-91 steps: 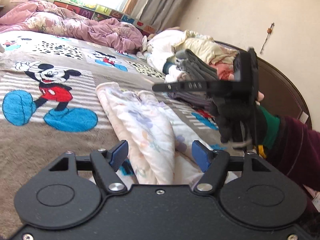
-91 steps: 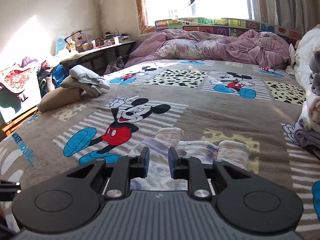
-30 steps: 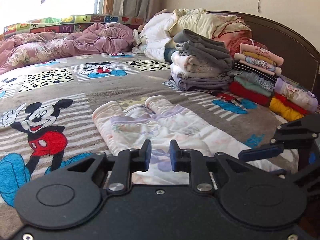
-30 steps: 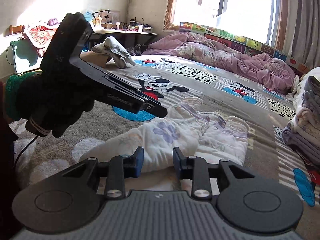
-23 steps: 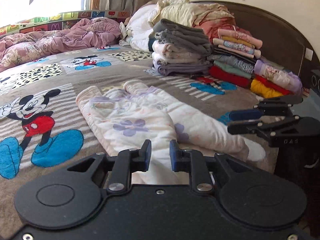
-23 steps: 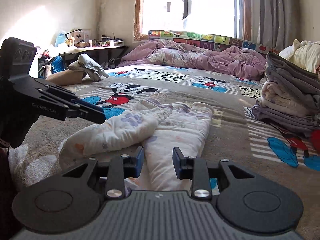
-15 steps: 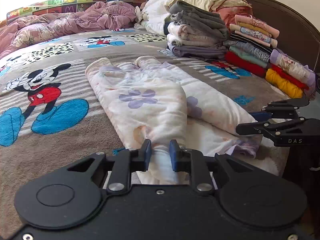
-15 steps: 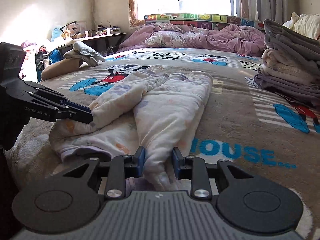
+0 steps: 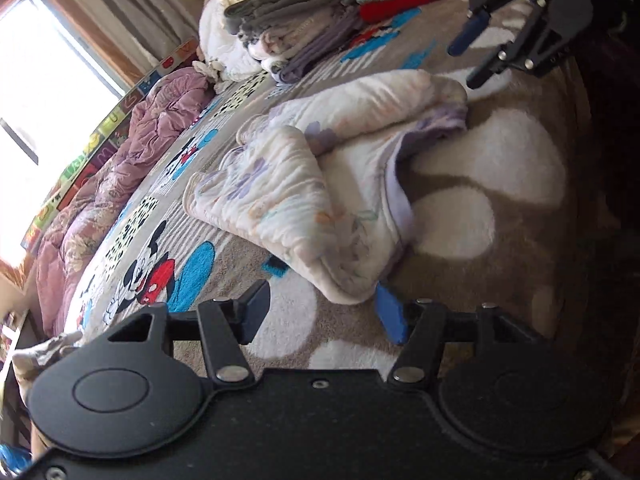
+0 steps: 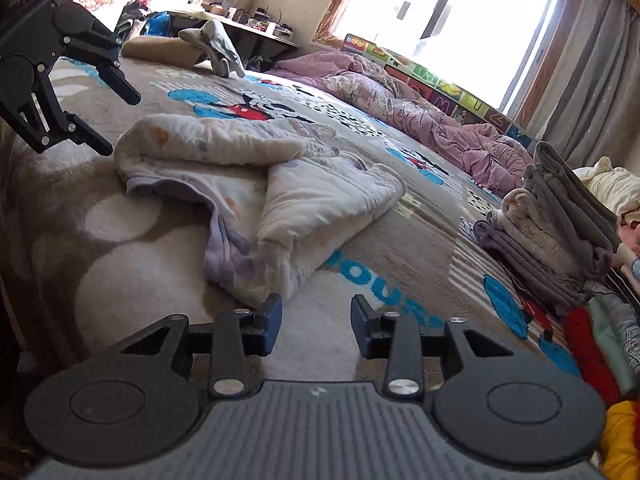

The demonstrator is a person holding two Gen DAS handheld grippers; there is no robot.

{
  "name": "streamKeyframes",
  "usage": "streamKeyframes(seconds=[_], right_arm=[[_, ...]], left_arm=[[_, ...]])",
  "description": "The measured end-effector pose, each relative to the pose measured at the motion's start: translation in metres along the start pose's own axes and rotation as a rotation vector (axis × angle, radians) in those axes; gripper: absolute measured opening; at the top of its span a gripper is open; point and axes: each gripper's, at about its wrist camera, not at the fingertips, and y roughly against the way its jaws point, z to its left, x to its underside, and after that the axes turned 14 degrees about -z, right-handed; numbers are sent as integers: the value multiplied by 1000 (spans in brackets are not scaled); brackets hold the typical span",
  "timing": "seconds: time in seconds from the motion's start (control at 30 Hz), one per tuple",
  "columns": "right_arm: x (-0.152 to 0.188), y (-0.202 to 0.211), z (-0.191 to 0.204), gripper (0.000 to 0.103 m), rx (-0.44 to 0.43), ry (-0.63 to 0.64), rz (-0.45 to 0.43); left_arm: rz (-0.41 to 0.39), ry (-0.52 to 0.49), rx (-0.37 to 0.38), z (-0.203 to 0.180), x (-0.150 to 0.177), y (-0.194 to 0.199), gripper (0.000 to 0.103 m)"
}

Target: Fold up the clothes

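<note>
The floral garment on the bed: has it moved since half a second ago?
Yes. The floral garment now lies folded shorter, its far end doubled back toward the camera, further from the purple quilt. Both hand-held grippers are open.

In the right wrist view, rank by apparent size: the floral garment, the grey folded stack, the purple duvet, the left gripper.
1. floral garment, nearest, so partly inflated.
2. purple duvet, far off; probably bigger in reality.
3. grey folded stack and left gripper look alike; unranked, since the gripper is cropped by the frame.
</note>
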Motion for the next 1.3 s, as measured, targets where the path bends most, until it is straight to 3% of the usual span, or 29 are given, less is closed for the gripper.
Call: streamKeyframes(seconds=[0.1, 0.33, 0.4, 0.53, 0.63, 0.8, 0.83, 0.9, 0.93, 1.1, 1.2, 1.3], right_arm=[[7, -9, 17, 40, -27, 98, 26], [18, -16, 50, 40, -9, 349, -54], [17, -16, 54, 41, 3, 381, -69], [17, -13, 60, 58, 57, 453, -109], [17, -13, 62, 59, 59, 489, -126], [14, -15, 60, 53, 35, 428, -93], [14, -15, 61, 52, 35, 428, -92], [16, -16, 64, 40, 20, 431, -93], [17, -17, 65, 35, 13, 430, -95], [17, -18, 63, 32, 10, 410, -111], [15, -18, 56, 19, 7, 357, -130], [8, -9, 47, 16, 7, 298, -166]], left_arm=[[-3, -113, -45, -17, 11, -8, 60], [-41, -218, -201, -32, 16, -11, 61], [-64, -306, -259, -43, 15, -3, 61], [-94, -471, -231, -53, 22, -1, 61], [-110, -537, -202, -51, 25, -3, 61], [-101, -461, -262, -53, 24, -1, 61], [-94, -443, -280, -57, 24, -1, 57], [-88, -402, -289, -57, 23, -2, 45], [-86, -381, -291, -57, 22, -2, 44], [-76, -280, -297, -55, 18, -3, 44], [-86, -205, -295, -48, 13, -4, 25], [-99, -149, -291, -45, 4, 1, 19]])
